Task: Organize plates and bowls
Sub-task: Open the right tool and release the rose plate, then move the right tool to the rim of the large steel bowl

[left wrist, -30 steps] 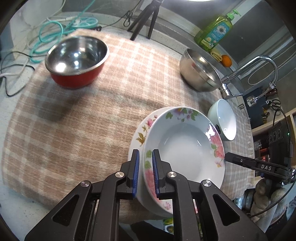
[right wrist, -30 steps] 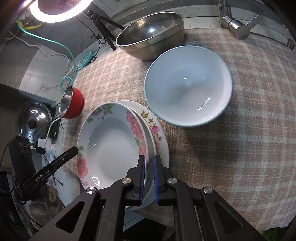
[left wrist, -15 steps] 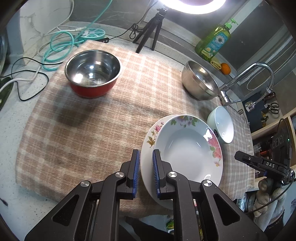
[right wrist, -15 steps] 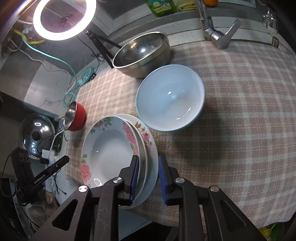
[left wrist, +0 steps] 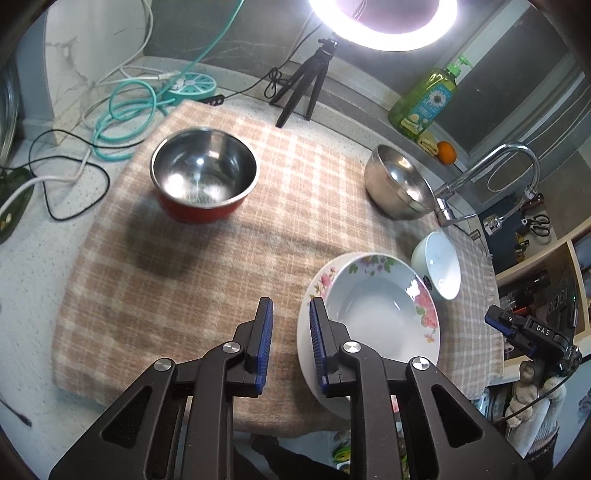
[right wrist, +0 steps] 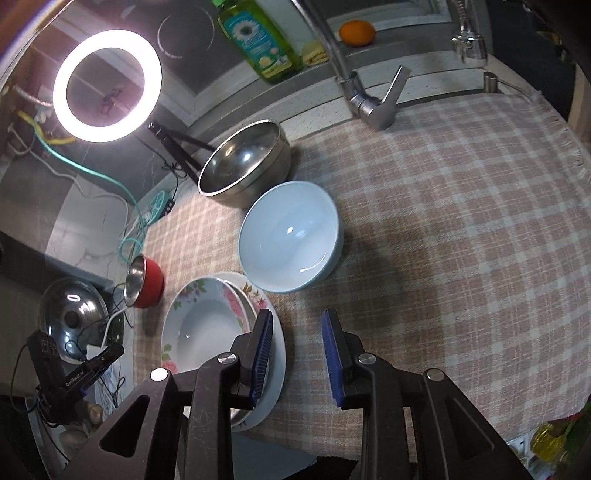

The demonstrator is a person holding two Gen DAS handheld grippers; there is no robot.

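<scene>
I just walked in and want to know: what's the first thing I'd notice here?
The glowing ring light at the back of the counter jumps out first. Then the flowered plates, stacked at the near edge of the checked cloth. At the far left sits a red bowl, shiny steel inside.

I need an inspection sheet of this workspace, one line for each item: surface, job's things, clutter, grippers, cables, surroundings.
Surface: checked cloth over a speckled counter.
Job's things: floral deep plate stacked on a floral flat plate; white bowl beside them; steel bowl behind it; red bowl standing apart.
Clutter: nothing seen on the cloth.
Grippers: left gripper opening, nothing between the jaws; right gripper open, empty.
Cables: teal hose, black and white cables on the counter.
Surroundings: ring light, soap bottle, orange, faucet.
</scene>
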